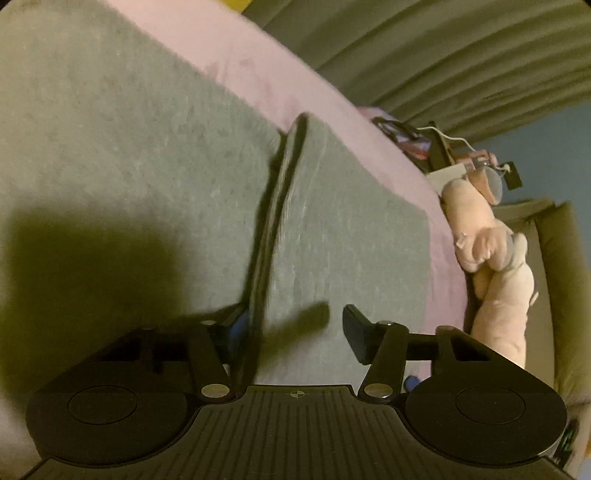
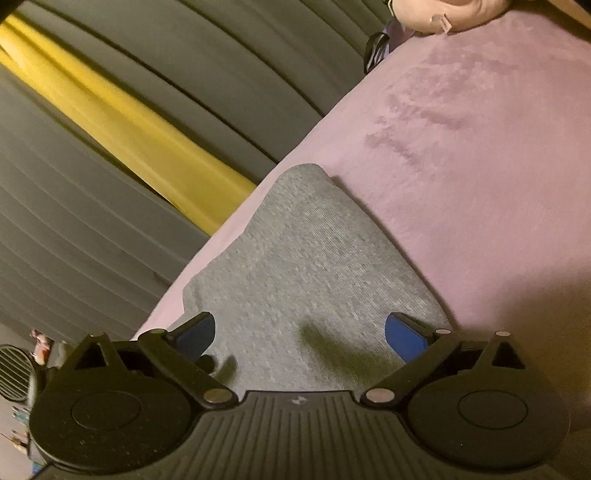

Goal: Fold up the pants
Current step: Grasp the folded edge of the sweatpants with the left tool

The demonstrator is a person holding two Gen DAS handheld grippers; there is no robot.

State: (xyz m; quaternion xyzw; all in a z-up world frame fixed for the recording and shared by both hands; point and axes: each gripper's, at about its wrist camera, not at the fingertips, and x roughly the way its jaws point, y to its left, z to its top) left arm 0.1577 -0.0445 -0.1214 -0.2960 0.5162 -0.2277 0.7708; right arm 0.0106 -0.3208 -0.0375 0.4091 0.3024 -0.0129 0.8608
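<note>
Grey pants (image 1: pixel 129 155) lie flat on a pink bed cover (image 1: pixel 258 62). In the left wrist view a folded edge (image 1: pixel 277 206) of the pants runs from the far side down to my left gripper (image 1: pixel 291 328). That gripper is open, its left finger partly hidden behind the fold, its right finger (image 1: pixel 356 332) free above the cloth. In the right wrist view the end of the grey pants (image 2: pixel 295 258) lies on the pink cover (image 2: pixel 480 147). My right gripper (image 2: pixel 299 336) is open just above the cloth, holding nothing.
A pink plush toy (image 1: pixel 491 254) lies at the bed's right edge, also at the top of the right wrist view (image 2: pixel 443 11). Grey-green curtains (image 1: pixel 443 55) hang behind the bed, with a yellow strip (image 2: pixel 129 125). Clutter with cables (image 1: pixel 443 147) sits beyond the bed.
</note>
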